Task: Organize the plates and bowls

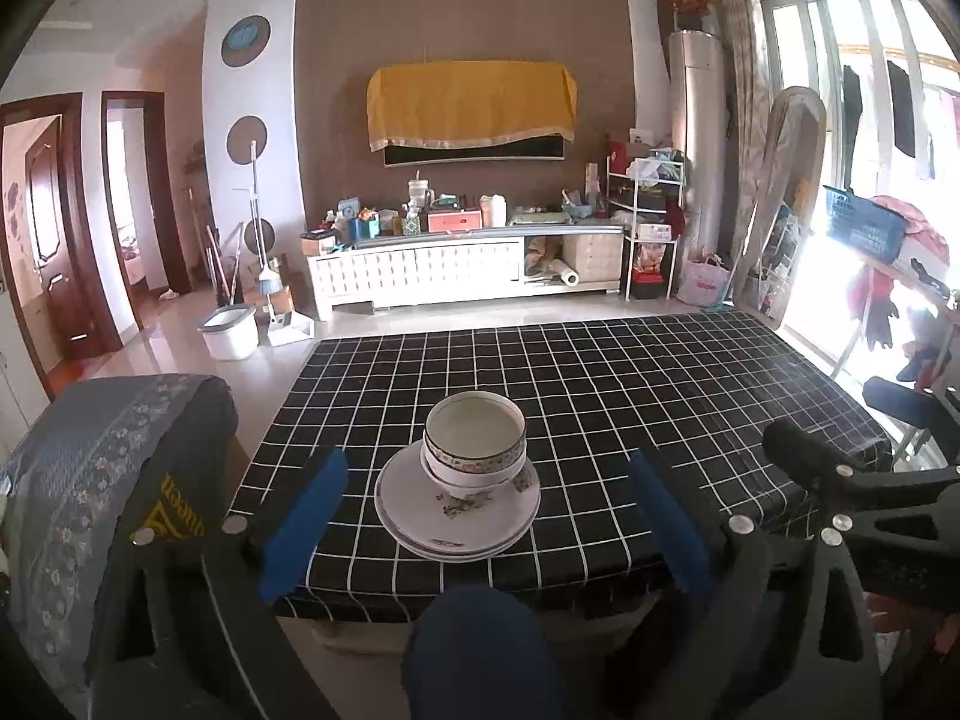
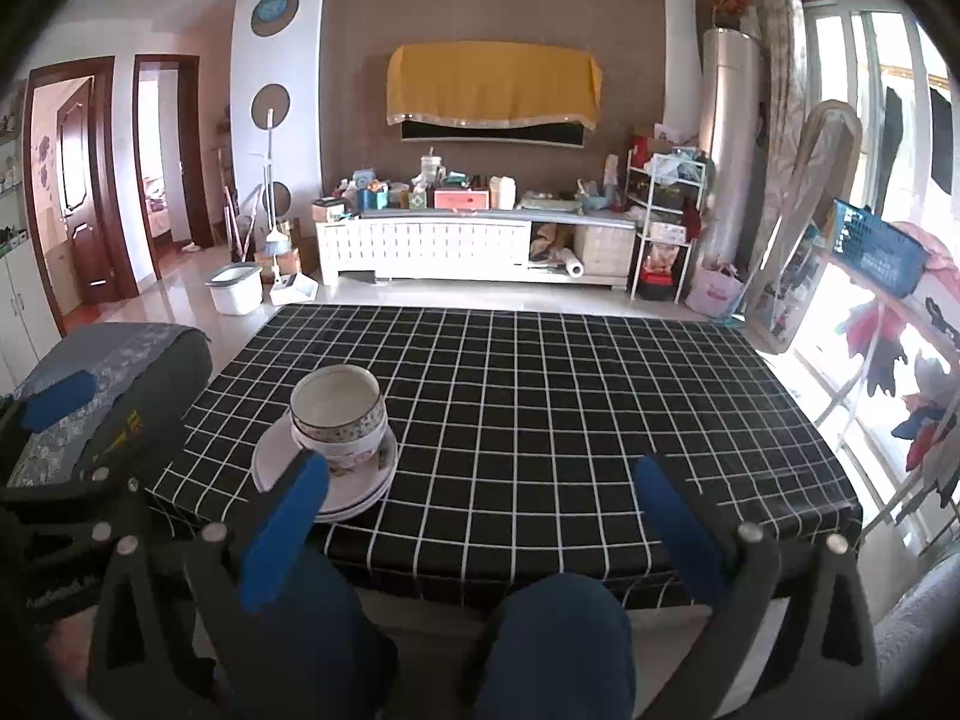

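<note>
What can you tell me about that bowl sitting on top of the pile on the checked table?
The top bowl is round and white inside, apparently glazed ceramic, with a dark patterned band around its outer rim and a floral band below. It looks empty and stands upright, nested in a second bowl with pink flowers. That pair rests on a stack of pale plates near the front edge of the black grid tablecloth. Only the lower bowl touches it; both grippers stand apart from it.

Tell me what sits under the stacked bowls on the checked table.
The bowls rest on a stack of floral plates, apparently three by their rims. The plates' middles are covered by the bowls, and the tablecloth beneath is hidden.
</note>
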### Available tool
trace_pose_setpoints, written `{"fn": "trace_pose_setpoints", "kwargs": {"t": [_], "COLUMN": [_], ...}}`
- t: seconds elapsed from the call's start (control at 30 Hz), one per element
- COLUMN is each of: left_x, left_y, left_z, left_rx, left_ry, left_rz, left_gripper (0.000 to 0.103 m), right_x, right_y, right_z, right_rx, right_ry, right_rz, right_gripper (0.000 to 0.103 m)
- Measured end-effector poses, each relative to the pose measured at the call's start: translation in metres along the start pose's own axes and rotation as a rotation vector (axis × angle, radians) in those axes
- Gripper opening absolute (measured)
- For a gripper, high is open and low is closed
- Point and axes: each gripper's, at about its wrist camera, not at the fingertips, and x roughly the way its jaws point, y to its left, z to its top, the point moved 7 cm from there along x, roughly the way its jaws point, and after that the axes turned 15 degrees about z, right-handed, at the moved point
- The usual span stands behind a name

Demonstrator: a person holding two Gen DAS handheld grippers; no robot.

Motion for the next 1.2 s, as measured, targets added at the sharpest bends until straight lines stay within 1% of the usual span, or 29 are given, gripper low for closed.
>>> {"fn": "trace_pose_setpoints", "kwargs": {"t": [0.03,0.1,0.3,1.2], "left_x": [0.0008,0.0025,0.0015,0.001], "left_y": [0.0003,0.0008,-0.0022,-0.0022], "left_z": [-0.0002,-0.0009,-0.0031,-0.0058], "left_rx": [-0.002,-0.008,-0.001,-0.005], "left_ry": [0.001,0.006,0.0,0.01], "left_rz": [0.0,0.009,-0.004,0.007], "left_gripper": [0.095,0.103,0.103,0.103], "right_x": [-0.0007,-0.0035,-0.0067,-0.0061], "right_y": [0.0007,0.0015,-0.0026,-0.0042], "right_z": [-0.0002,-0.0013,-0.0045,-0.0074], "right_rx": [0.0,-0.002,0.011,0.014], "right_ry": [-0.002,-0.007,-0.017,-0.001], "right_rz": [0.004,0.002,0.017,0.027], "right_gripper": [0.103,0.103,0.103,0.103]}}
